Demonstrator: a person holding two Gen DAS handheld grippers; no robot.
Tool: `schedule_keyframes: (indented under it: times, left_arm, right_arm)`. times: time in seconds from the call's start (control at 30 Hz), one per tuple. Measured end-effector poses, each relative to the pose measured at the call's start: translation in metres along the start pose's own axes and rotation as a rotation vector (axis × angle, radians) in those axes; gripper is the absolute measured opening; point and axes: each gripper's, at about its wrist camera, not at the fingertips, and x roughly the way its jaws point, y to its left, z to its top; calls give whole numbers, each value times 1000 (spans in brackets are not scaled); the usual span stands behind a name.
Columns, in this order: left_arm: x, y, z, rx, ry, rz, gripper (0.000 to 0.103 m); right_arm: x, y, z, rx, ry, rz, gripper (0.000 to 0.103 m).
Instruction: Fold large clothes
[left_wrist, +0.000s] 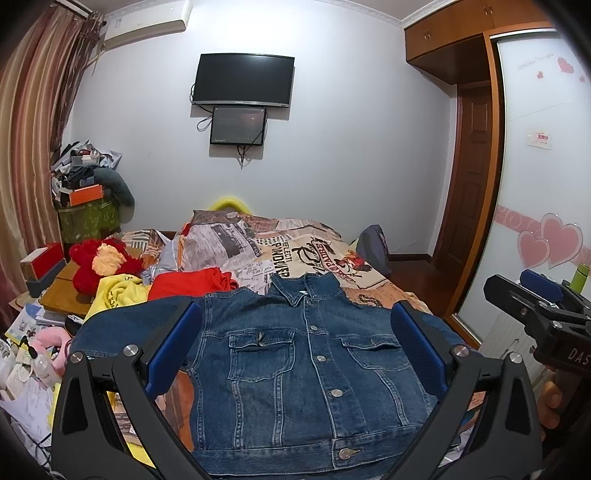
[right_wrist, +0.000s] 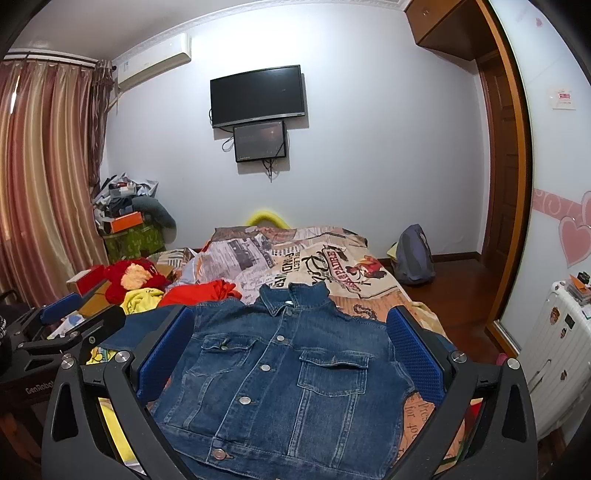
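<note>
At the far left, a red plush toy (left_wrist: 96, 266) lay on a cluttered wooden bedside surface, with a crumpled yellow garment (left_wrist: 114, 295) and a bright red garment (left_wrist: 192, 282) beside it at the bed's edge. The left hand-held gripper (left_wrist: 295, 347) hovered above the bed with its blue-padded fingers (left_wrist: 173, 347) spread wide apart, holding nothing and touching nothing. Framed between those fingers lay the blue denim button-front jacket (left_wrist: 306, 369), spread flat and face up on the bed with the newspaper-print cover (left_wrist: 295, 251), collar pointing toward the far wall, buttons fastened, its near hem close to the cameras. One sleeve stretched out to the left; the other side was partly hidden behind the finger. The right hand-held gripper (right_wrist: 291, 350) likewise hung over the jacket (right_wrist: 288, 380) with its blue-padded fingers (right_wrist: 417, 354) fully apart and empty. Farther right, a grey backpack (right_wrist: 413, 254) sat on the wooden floor (right_wrist: 454, 306) near the wall.
</note>
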Motion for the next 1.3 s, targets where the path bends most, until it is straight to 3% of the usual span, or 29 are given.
schedule_keyframes:
  times: [0.3, 0.47, 0.7, 0.87, 1.07, 1.3]
  left_arm:
    - [27, 20, 4, -51, 44, 55, 103]
    - [52, 49, 9, -85, -3, 114, 103]
    - [96, 116, 6, -134, 35, 297, 103]
    - [122, 170, -3, -144, 109, 407, 103]
    - [150, 255, -33, -272, 272, 490, 103]
    - [162, 349, -89, -601, 416, 404, 102]
  right_arm:
    - [29, -3, 2, -2, 45, -3, 103]
    - [62, -8, 4, 12, 106, -8, 103]
    - [112, -20, -2, 27, 205, -41, 103]
    - [151, -32, -7, 66, 285, -73, 103]
    - [191, -41, -14, 118, 372, -144, 103]
    - [233, -36, -33, 82, 482, -187, 103]
